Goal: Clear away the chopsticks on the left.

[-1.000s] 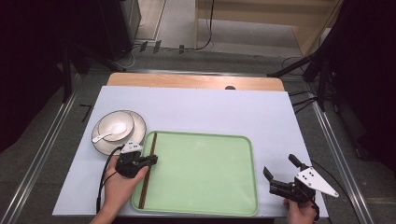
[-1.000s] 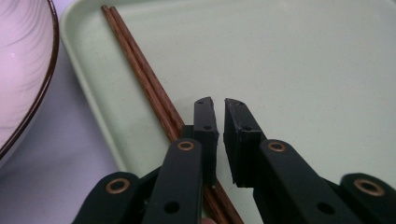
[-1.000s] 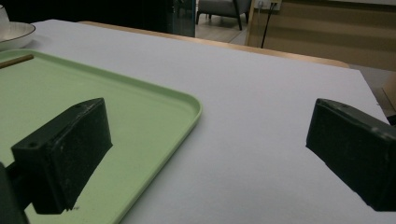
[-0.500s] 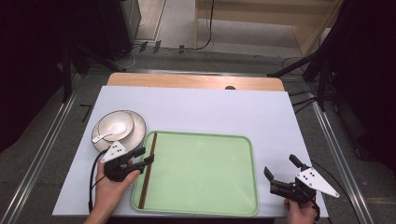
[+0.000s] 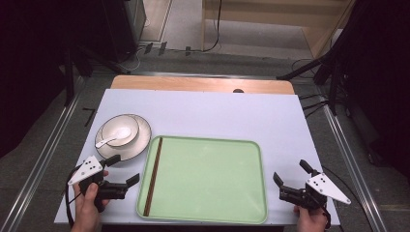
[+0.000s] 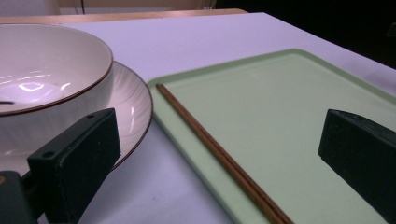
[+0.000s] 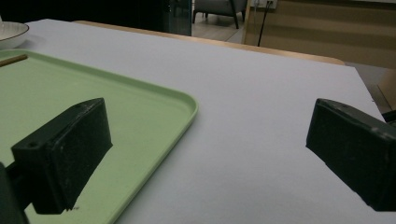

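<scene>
Lying along the nine o'clock edge of the green tray [image 5: 208, 179] are the brown chopsticks [image 5: 153, 174], a straight pair running from the tray's far rim to its near rim, with nothing gripping them. The left tool [image 5: 126, 170] is hanging just beside them at about nine o'clock of the tray, over the white table [image 5: 217, 111]; its jaws have just been opening and are now standing wide apart, empty. In the left gripper view the chopsticks [image 6: 219, 156] are showing between the two black jaws but farther off, resting inside the tray [image 6: 280, 116], apart from both pads. At eleven o'clock of the tray, the bowl [image 5: 120, 131] is sitting on its plate [image 5: 140, 142] with a white spoon [image 5: 112, 137] inside. Over at four o'clock of the tray, the right tool [image 5: 289, 176] is hovering above the table near the tray's corner, jaws spread and holding nothing.
</scene>
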Motion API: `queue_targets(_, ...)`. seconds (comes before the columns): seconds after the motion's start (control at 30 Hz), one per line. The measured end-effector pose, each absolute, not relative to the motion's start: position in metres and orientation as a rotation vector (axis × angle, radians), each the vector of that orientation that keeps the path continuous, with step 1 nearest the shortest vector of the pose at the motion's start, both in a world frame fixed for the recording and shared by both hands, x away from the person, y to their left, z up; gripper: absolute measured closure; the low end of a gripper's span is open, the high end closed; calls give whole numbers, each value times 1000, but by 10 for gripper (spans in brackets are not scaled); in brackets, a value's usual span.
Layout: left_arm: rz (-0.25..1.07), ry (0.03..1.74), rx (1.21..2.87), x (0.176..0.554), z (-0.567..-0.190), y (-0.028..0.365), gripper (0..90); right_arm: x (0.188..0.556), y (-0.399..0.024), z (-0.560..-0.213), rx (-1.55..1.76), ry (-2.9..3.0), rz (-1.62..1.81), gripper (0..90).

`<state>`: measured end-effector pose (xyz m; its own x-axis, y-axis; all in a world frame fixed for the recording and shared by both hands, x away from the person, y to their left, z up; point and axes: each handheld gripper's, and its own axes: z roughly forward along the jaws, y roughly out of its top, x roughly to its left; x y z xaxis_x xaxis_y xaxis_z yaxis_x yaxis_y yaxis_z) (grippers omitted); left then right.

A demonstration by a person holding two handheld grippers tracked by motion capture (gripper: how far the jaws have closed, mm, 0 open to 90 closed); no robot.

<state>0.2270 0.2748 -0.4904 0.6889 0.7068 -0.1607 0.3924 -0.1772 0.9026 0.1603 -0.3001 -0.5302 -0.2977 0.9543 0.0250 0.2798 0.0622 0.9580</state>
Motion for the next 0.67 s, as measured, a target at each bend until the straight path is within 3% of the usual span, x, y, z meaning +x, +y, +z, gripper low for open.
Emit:
queue_targets(0.4,418,948,1765,216,-498,323,0,160,-302,-530,1255,1654,1249,1)
queue_targets(0.67,417,956,1774,219,-499,324,0,159,-302,-530,1253,1657,1235,1)
